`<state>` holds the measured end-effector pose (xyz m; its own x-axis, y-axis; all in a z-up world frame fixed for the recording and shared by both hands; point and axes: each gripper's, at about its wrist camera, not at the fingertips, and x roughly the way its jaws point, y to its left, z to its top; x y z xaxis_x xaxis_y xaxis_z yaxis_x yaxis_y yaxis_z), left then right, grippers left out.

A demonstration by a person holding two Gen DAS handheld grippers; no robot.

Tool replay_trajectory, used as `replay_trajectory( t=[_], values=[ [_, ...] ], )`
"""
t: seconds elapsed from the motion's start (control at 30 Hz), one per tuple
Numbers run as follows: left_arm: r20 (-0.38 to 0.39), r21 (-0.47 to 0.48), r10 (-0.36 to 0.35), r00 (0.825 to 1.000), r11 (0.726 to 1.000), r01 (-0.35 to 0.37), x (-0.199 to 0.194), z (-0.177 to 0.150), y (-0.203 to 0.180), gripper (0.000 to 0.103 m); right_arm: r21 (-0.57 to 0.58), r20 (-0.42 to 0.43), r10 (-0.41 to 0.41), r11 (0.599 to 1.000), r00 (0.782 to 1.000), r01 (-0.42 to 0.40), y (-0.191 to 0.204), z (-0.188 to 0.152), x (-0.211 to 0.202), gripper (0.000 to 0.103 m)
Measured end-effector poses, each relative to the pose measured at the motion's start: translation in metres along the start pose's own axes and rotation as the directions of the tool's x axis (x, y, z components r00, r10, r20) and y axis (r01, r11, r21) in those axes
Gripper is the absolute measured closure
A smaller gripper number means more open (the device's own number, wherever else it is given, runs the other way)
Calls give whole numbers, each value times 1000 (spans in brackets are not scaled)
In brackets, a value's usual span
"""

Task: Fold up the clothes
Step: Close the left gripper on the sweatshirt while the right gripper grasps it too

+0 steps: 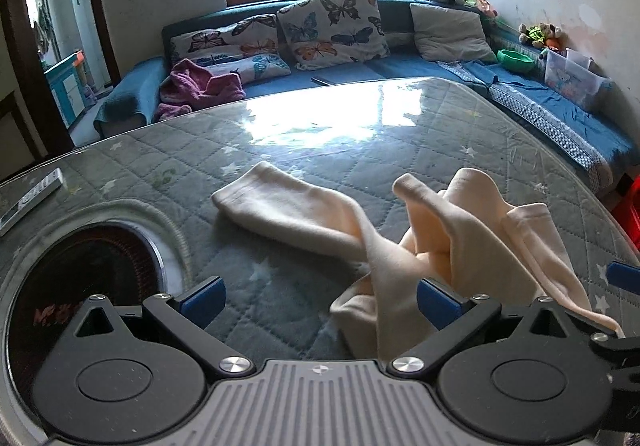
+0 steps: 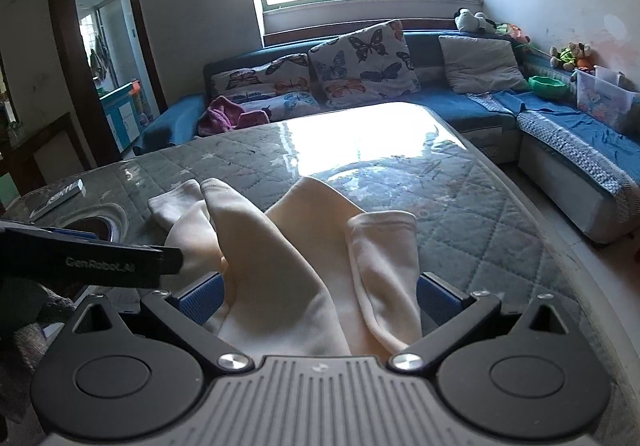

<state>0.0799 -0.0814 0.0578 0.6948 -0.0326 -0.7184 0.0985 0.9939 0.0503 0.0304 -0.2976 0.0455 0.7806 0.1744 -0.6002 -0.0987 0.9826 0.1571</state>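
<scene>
A cream garment is seen lying crumpled on a quilted grey tabletop under a glossy clear cover, one sleeve stretched flat to the left and the rest bunched up at the near right. The left gripper is held with its blue-padded fingers spread wide — the right-hand pad lies against the cloth, nothing pinched. The right gripper is likewise parted, the cloth's folds lying loose between its fingers — a blue sofa with butterfly cushions is visible behind.
</scene>
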Motion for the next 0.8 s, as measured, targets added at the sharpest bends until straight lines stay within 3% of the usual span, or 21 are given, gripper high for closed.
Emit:
replay_trajectory(
  t=[0.3,0.43,0.5,0.57,0.67,0.8],
  values=[
    [13,-1,-32,999,999,32,12,8,-1,3,-9,-14,30,1000,999,-30,-3,10,22,0],
    [8,-5,-75,997,997,75,18,11,1,22,-11,-1,56,998,998,-56,-5,13,27,1],
    [5,-7,-97,995,995,97,19,12,1,33,-16,3,69,998,998,-69,-5,15,29,9],
    [1,-10,-115,993,993,115,22,12,2,48,-17,-4,78,997,997,-78,-5,16,33,10],
    [-6,-17,-145,989,989,145,24,12,3,59,-17,-17,101,995,995,-102,-6,20,40,24],
    [-5,-11,-174,985,985,174,25,11,3,70,-27,-40,143,989,989,-144,-6,24,48,31]
  ],
)
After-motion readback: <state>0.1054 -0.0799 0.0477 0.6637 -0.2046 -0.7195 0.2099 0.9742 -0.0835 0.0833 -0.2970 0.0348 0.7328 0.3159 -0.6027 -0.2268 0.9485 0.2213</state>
